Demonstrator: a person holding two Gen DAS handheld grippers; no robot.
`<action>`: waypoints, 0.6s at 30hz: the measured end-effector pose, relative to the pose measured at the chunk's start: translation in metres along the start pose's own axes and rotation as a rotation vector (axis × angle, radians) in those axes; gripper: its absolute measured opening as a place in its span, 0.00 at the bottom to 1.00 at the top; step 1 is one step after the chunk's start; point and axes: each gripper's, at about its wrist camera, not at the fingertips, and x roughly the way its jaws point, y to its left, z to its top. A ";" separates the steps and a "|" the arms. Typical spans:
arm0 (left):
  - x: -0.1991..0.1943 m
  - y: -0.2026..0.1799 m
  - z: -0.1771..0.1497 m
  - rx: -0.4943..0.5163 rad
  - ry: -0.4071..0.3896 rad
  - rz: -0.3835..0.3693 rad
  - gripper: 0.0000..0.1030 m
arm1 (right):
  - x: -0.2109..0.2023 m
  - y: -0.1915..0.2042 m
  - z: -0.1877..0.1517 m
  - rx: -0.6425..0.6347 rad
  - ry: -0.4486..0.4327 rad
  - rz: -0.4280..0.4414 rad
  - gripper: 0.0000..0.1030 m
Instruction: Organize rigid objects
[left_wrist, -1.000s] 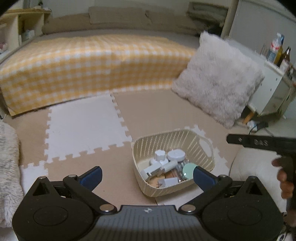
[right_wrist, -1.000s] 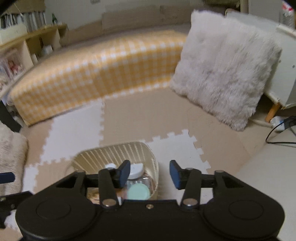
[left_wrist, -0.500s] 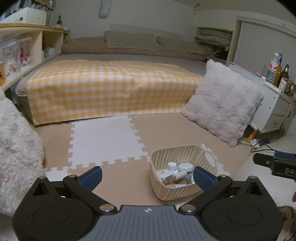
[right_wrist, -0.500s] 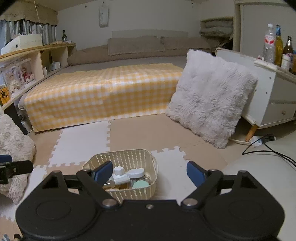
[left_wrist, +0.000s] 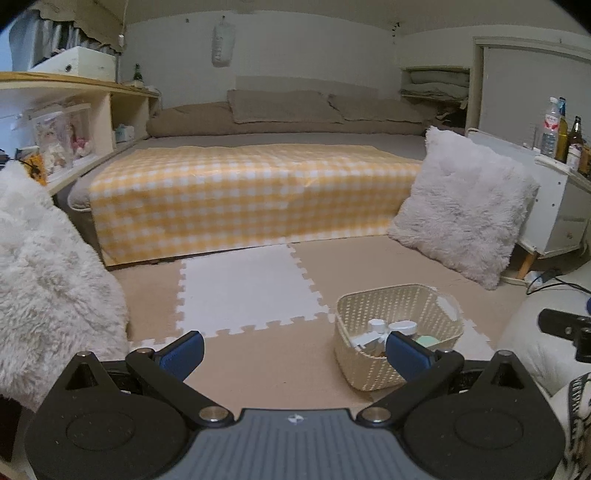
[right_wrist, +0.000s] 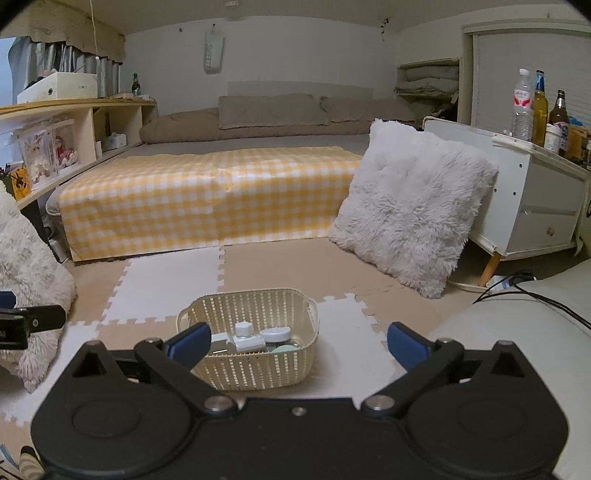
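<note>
Basket (right_wrist: 255, 332), lower centre, on the foam mat: I see jars and bottles gathered inside. Right tongs (right_wrist: 297, 341): jaws opening wide, nothing between. Left tongs (left_wrist: 293, 350): spread wide, empty.

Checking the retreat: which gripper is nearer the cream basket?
Right. The right gripper faces the basket head-on; the left gripper sits further off, basket toward its right finger.

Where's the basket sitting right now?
The basket sits on the foam floor mat, low and left of centre in the right wrist view and low right in the left wrist view, in front of the yellow checked bed, left of the fluffy cushion.
</note>
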 end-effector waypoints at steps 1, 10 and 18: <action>0.000 0.000 -0.002 0.002 -0.001 0.001 1.00 | -0.002 0.001 -0.002 -0.005 -0.010 -0.007 1.00; -0.004 -0.005 -0.013 0.029 -0.029 0.023 1.00 | -0.006 0.009 -0.012 -0.036 -0.047 -0.020 1.00; -0.004 -0.004 -0.017 0.019 -0.032 0.015 1.00 | -0.009 0.013 -0.016 -0.050 -0.066 -0.034 1.00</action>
